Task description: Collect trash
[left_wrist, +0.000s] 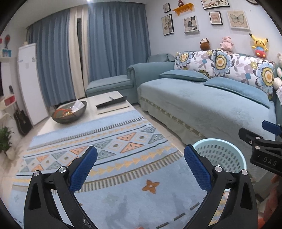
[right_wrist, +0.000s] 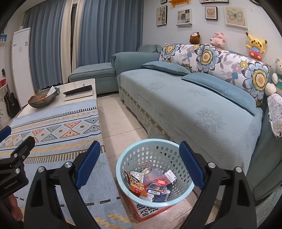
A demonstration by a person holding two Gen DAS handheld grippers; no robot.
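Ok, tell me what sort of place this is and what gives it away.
Most likely a home living room. A long blue sofa with floral back cushions stands against a wall hung with framed pictures, a patterned rug lies beside a low white coffee table, and soft toys line the sofa back.

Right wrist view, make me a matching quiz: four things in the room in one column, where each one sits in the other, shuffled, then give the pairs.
1. laundry-style basket
2. Pikachu plush
3. metal bowl
4. guitar

A. on the white coffee table
B. on the floor beside the sofa, holding wrappers
C. leaning by the far left wall
D. on top of the sofa back

Pairs: 1-B, 2-D, 3-A, 4-C
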